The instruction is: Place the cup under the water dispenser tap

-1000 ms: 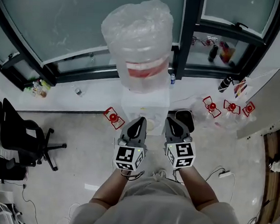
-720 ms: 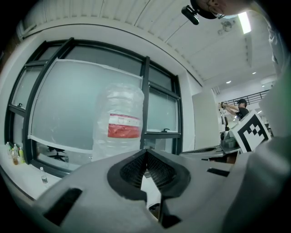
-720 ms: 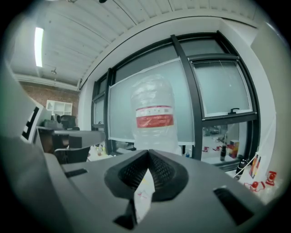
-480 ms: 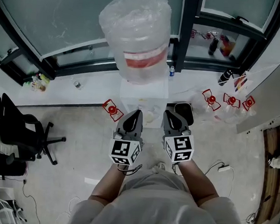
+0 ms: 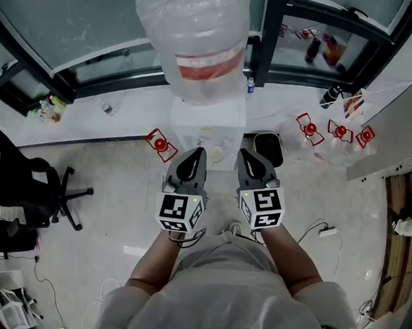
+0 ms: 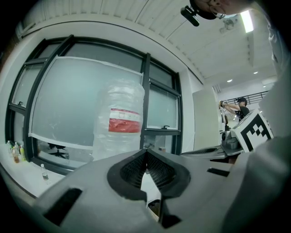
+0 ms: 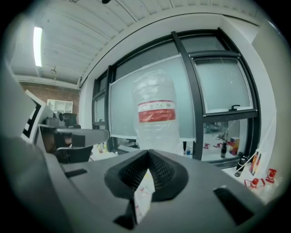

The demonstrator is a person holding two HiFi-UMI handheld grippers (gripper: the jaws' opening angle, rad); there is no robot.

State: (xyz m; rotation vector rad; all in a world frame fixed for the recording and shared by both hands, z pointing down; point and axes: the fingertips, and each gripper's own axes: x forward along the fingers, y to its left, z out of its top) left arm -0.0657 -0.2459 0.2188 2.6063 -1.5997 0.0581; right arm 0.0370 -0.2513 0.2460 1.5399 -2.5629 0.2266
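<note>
Cup point(image 6: 154, 207): only a sliver shows, low on the front of the water dispenser point(image 5: 207, 122), seen through the slot under the left gripper's point(image 5: 197, 154) tips. No print can be made out on it. Nothing holds it.

Bottle point(image 5: 197, 36) on top of the dispenser is wrapped in clear plastic. It has a red band label point(image 5: 202, 63) with pale writing, too small to read. There is a small sticker with red print on the dispenser front, also unreadable.

Both forearms reach forward from the torso. The grippers sit side by side, level, and point at the dispenser front. Left gripper's jaws are pressed together at the tips and empty. Right gripper point(image 5: 243, 154) is the same: tips together, nothing pinched. Each carries a black-and-white marker cube point(image 5: 180, 213) near the wrist.
</note>
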